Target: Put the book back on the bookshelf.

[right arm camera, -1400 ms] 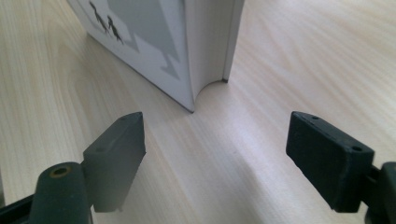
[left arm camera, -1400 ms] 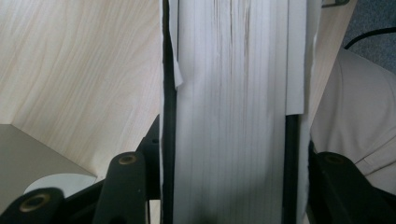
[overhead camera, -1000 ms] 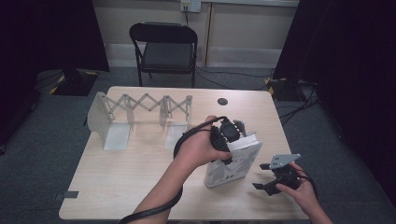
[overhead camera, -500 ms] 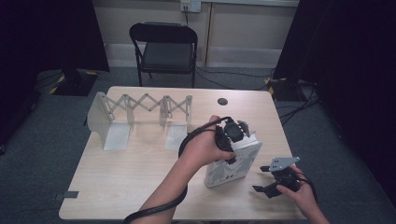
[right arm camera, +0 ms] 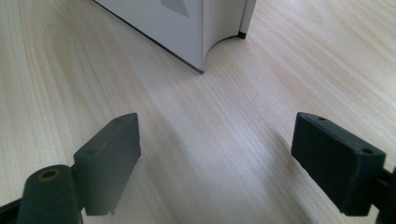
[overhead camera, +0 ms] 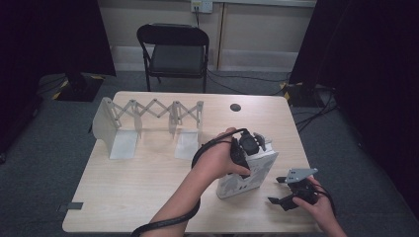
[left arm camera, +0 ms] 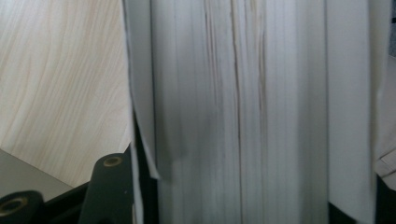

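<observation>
**Upright book under the left gripper, open table around it**

The table [overhead camera: 148, 197] is pale wood. The book [overhead camera: 247, 177] stands on its lower edge toward the table's right front. The near edge is just in front of the book and the right edge is a little beyond it. A wide bare stretch of table lies to its left.

Behind and left of the book, well apart, stands the rack [overhead camera: 153, 111], an accordion frame with flat end plates. A small dark disc [overhead camera: 235, 107] lies behind the book, near the far edge.

The book is a thick white block of pages between covers. It is likely fairly heavy, stiff across its thickness and smooth-faced. The cover edge in the left gripper view stands slightly off the pages, so a pinch on a cover alone could let the block sag or fan. The sound hold is probably across the full thickness, near the top or the spine.

The left gripper [overhead camera: 249, 148] sits on top of the book with the page block between its jaws. The jaws have just been opening, and it cannot be told whether the pads press on the covers.

The right gripper [overhead camera: 280, 190] rests low, right of the book and near the front edge. Its jaws are spread wide over bare wood and hold nothing.
</observation>
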{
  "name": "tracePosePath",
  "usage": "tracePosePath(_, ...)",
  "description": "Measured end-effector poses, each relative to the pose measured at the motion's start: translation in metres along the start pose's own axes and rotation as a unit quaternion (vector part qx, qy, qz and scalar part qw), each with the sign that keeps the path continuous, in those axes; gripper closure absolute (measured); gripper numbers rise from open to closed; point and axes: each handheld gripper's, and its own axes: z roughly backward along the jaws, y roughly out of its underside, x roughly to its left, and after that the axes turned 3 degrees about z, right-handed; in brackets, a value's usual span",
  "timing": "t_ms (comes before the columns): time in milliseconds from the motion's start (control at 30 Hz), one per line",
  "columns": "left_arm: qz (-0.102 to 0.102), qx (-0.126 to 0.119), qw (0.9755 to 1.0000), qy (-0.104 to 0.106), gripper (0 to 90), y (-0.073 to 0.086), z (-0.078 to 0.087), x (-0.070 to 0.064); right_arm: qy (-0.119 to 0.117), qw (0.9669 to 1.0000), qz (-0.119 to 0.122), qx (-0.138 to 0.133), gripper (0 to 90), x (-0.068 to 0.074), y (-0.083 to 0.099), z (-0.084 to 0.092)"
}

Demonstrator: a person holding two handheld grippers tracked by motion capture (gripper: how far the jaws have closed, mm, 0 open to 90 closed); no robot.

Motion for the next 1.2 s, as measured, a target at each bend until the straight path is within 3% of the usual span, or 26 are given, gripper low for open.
tracePosePath(233, -0.007, 0.013, 0.9999, -0.002, 43.7, -0.0013, -0.0008, 0.0009, 0.000, 1.0000, -0.002, 0.002, 15.4, 0.0006, 0.0022, -0.0006)
tracePosePath(500, 0.003, 0.007, 1.0000, -0.004, 45.4, -0.0001, -0.0004, 0.0018, 0.000, 1.0000, -0.002, 0.004, 15.5, 0.0000, 0.0031, -0.0011)
tracePosePath(767, -0.001, -0.009, 1.0000, -0.003, 47.9, 0.0021, -0.0004, 0.0004, -0.001, 1.0000, -0.003, 0.002, 15.4, 0.0000, 0.0042, -0.0012)
tracePosePath(900, -0.006, -0.003, 1.0000, -0.007, 49.4, 0.0013, 0.0000, -0.0032, -0.001, 1.0000, -0.005, 0.003, 15.5, 0.0000, 0.0055, -0.0014)
tracePosePath(1200, 0.017, -0.006, 0.9998, -0.009, 51.0, 0.0036, 0.0013, -0.0034, 0.005, 1.0000, -0.003, 0.002, 15.1, 0.0004, 0.0067, -0.0015)
